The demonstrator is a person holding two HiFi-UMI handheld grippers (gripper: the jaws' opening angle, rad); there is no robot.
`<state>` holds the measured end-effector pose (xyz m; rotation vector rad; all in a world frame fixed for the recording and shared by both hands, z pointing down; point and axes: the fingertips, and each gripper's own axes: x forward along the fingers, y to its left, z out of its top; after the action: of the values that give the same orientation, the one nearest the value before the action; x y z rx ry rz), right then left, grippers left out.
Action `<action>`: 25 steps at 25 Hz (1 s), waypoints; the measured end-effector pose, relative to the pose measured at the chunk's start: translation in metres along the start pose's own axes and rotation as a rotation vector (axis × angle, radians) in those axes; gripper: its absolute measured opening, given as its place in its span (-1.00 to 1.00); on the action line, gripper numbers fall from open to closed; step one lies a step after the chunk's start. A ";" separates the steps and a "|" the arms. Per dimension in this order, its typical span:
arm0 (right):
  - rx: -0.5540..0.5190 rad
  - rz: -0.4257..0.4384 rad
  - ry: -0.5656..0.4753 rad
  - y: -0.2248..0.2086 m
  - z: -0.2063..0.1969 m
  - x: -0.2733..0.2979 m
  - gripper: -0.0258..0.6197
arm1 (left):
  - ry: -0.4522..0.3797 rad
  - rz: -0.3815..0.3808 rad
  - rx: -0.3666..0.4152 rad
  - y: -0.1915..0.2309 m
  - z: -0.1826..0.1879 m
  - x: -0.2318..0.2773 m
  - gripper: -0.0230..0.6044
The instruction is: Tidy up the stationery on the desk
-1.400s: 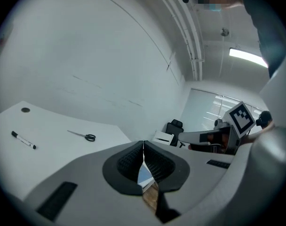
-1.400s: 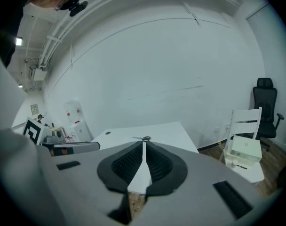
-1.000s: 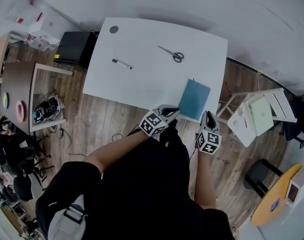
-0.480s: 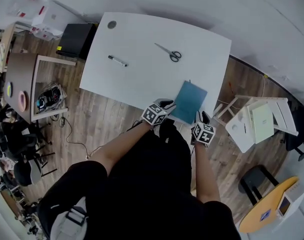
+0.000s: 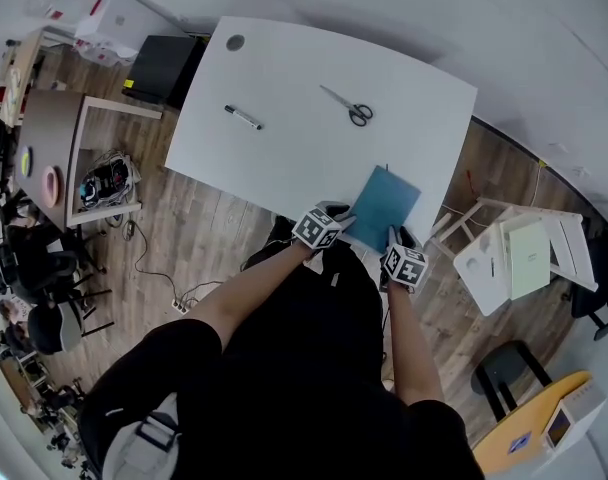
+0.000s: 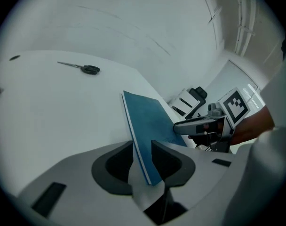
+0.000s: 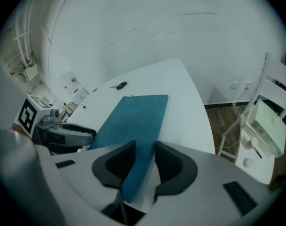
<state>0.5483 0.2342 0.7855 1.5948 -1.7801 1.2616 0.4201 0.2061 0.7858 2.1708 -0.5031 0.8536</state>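
A blue notebook [image 5: 384, 204] lies flat at the near right of the white desk [image 5: 284, 148]. My left gripper [image 5: 344, 216] is at the notebook's near left corner, and my right gripper [image 5: 394, 238] at its near right corner. Through the left gripper view, the left gripper [image 6: 142, 147] has just been opening its jaws, and the notebook's [image 6: 150, 126] edge stands between them with gaps either side. Seen from the right gripper view, the right gripper [image 7: 144, 147] is also open, astride the notebook [image 7: 136, 121]. Farther back lie scissors [image 5: 349, 105] and a pen [image 5: 243, 118].
A white folding stand [image 5: 519, 248] with papers is right of the desk. At the left are a black box [image 5: 162, 68] and a wooden side table [image 5: 59, 138] with cables under it. A round cable hole [image 5: 235, 42] marks the desk's far left corner.
Both grippers have come down and forward from in front of the desk to the notebook's near edge. Their jaws, shut before, now stand apart around the notebook.
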 end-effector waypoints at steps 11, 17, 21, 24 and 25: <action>0.013 -0.100 -0.001 0.001 0.000 0.001 -0.55 | 0.020 -0.120 -0.012 -0.001 -0.004 0.001 -0.57; 0.016 -0.139 -0.005 0.014 -0.004 0.005 -0.55 | 0.021 -0.165 -0.055 0.007 -0.006 -0.009 -0.56; 0.020 -0.148 -0.003 0.029 0.001 0.015 -0.55 | 0.045 -0.178 -0.042 0.023 -0.007 -0.018 -0.56; 0.020 -0.144 0.004 0.047 0.004 0.025 -0.55 | 0.039 -0.168 -0.043 0.040 -0.007 -0.030 -0.56; 0.017 -0.134 0.008 0.056 0.004 0.029 -0.55 | 0.036 -0.159 -0.047 0.047 -0.008 -0.036 -0.56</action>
<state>0.4897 0.2106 0.7880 1.6863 -1.6326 1.2224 0.3647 0.1845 0.7875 2.1173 -0.3245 0.7843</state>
